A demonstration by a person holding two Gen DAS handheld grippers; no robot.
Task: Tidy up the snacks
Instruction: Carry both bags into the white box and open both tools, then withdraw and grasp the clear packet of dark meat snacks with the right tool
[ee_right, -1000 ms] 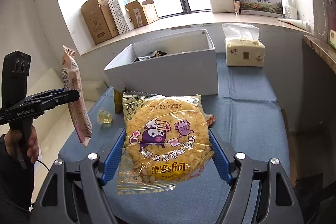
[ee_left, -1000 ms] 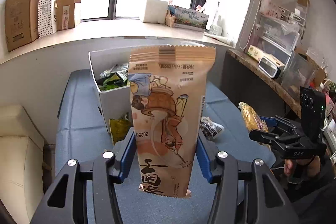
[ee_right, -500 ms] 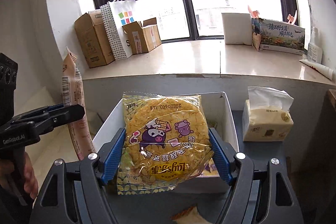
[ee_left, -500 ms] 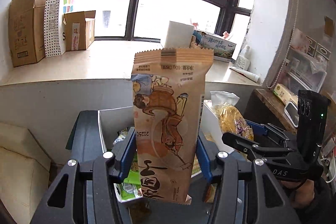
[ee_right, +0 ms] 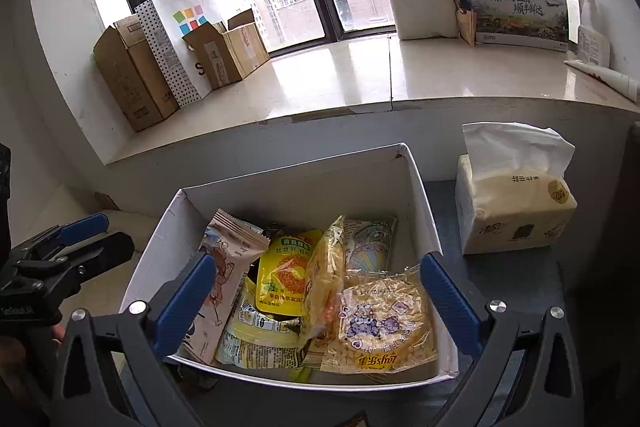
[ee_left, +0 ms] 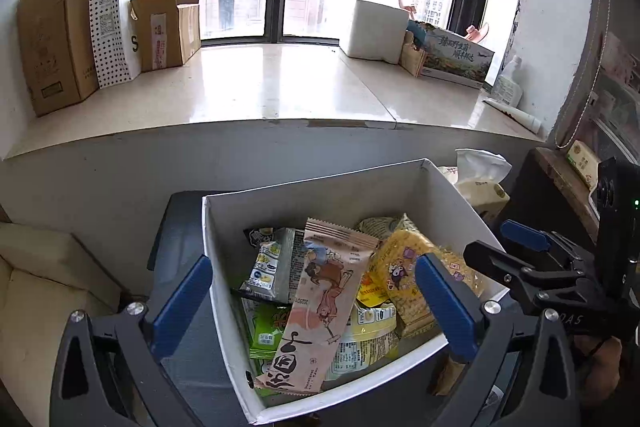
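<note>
Both packets released into white box (ee_left: pixel 328 187). Left gripper (ee_left: pixel 316 301): jaws spread wide, holding nothing, poised over box. Right gripper (ee_right: pixel 316 293): jaws likewise wide apart, empty, above box front rim. Tan illustrated packet (ee_left: pixel 320 303), clamped upright between left fingers half a second ago, now lying slanted on top of pile, at 12 o'clock from left gripper. Yellow cracker packet (ee_right: pixel 380 323), formerly gripped by right jaws, now resting flat in front right corner of box, at 12 o'clock from right gripper. Judged: two deposits complete; both tools free for next pickup. Tissue pack (ee_right: pixel 516 203) at 2 o'clock from box, apart from it. Cardboard boxes (ee_left: pixel 60 31) on sill at 10 o'clock.
</note>
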